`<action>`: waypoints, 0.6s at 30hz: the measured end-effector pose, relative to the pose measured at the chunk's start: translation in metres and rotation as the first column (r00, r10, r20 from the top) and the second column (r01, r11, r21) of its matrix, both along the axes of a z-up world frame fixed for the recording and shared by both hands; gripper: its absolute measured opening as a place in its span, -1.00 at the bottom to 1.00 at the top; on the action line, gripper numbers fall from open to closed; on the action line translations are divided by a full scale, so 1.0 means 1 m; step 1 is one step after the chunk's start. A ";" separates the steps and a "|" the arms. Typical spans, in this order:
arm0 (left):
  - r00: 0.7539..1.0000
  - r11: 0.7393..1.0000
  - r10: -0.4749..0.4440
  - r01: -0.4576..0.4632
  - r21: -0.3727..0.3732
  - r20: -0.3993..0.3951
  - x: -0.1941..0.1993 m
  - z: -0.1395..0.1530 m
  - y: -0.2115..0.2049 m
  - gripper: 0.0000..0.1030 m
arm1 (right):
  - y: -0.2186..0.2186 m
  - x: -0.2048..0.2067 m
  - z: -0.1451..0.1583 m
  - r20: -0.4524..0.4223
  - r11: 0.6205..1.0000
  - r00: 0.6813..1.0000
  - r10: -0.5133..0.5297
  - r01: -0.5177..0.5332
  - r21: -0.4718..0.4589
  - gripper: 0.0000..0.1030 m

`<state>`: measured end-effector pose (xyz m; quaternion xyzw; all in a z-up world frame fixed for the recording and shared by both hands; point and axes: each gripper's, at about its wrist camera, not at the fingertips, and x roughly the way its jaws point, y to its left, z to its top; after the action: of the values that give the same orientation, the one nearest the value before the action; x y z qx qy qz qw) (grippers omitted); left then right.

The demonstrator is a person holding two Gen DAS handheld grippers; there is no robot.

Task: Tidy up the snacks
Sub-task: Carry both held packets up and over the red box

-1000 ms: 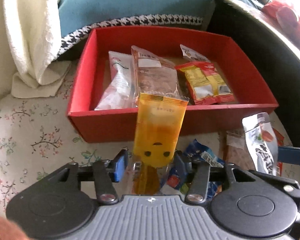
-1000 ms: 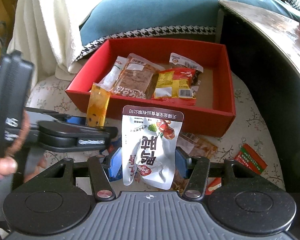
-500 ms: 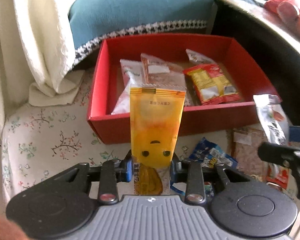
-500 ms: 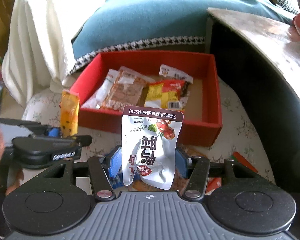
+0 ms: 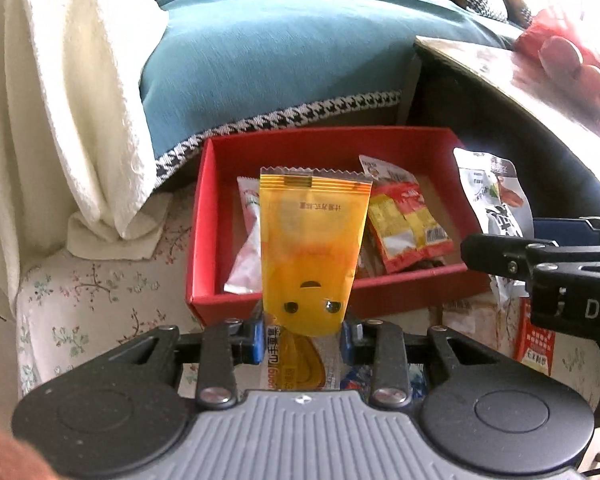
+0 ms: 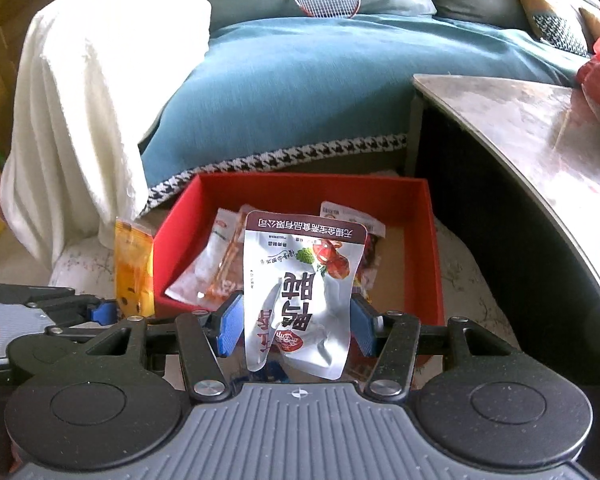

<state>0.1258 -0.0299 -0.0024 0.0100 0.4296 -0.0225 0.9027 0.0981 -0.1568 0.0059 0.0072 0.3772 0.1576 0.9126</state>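
Observation:
My left gripper [image 5: 303, 334] is shut on an orange snack packet [image 5: 310, 248] and holds it upright above the near wall of a red box [image 5: 220, 184]. The box holds several snack packets, among them a yellow-red one [image 5: 408, 228]. My right gripper [image 6: 294, 330] is shut on a silver pouch [image 6: 300, 292] with dark lettering and holds it above the box's [image 6: 428, 248] near side. The silver pouch [image 5: 494, 204] and the right gripper's arm [image 5: 540, 260] show at the right of the left wrist view. The orange packet [image 6: 134, 268] and the left gripper [image 6: 104, 314] show at the left of the right wrist view.
The box sits on a floral cloth [image 5: 80, 312]. Loose packets [image 5: 534, 344] lie on it in front of the box. A white towel [image 6: 88, 92] hangs at the left, a teal sofa [image 6: 300, 92] stands behind, and a dark table [image 6: 540, 132] rises at the right.
Both grippers have lifted with their packets and drawn back from the box, which now looks smaller and lower. The left gripper's jaws have closed tighter on the orange packet.

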 end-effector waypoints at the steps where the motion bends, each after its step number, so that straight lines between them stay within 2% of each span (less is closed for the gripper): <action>1: 1.000 1.000 0.002 -0.002 -0.001 0.002 0.002 0.001 0.000 -0.46 | 0.001 0.002 0.000 0.002 1.000 1.000 -0.001 0.001 0.000 0.21; 18: 0.997 0.998 0.057 -0.057 0.007 0.044 0.048 0.016 0.009 -0.46 | 0.005 0.045 0.002 0.008 1.000 1.000 -0.027 0.027 0.005 0.22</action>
<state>0.1742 -0.0208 0.0136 0.0021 0.4099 0.0053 0.9121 0.1431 -0.1522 0.0075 0.0138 0.3729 0.1461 0.9162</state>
